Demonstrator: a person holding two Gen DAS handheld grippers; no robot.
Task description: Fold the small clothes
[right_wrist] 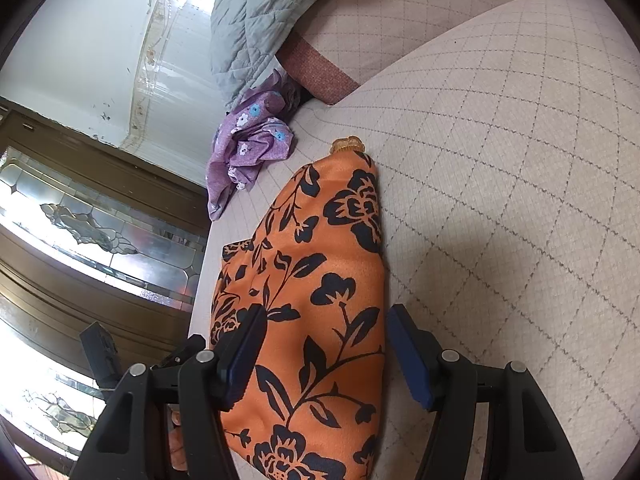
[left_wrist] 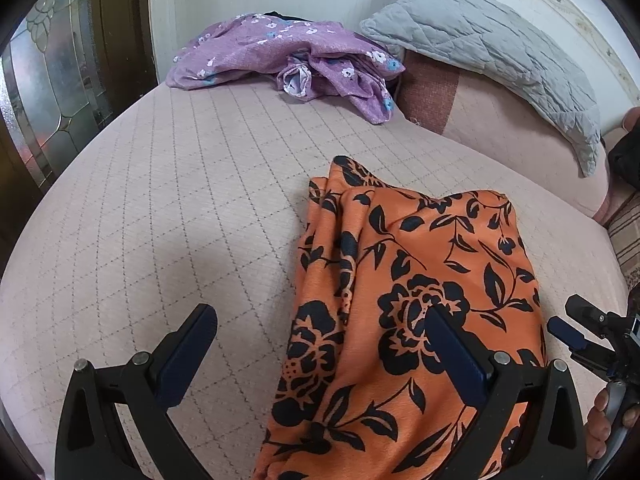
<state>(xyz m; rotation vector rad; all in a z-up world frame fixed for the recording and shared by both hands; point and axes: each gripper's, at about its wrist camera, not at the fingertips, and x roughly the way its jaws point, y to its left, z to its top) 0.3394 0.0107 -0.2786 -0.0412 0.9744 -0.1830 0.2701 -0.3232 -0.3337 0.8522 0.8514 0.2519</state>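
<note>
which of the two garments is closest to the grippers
The orange black-flowered garment, lying between both open grippers' fingers; the purple floral garment sits crumpled far back by the grey pillow.

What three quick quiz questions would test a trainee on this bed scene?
1. True or false: the left hand-held gripper is clamped on the orange floral garment.
2. Which lies nearest the grey quilted pillow? A) purple floral garment B) orange floral garment
3. Fill in: the right hand-held gripper has its jaws ____ either side of the orange cloth.

Key: 1 false; 2 A; 3 open
</note>
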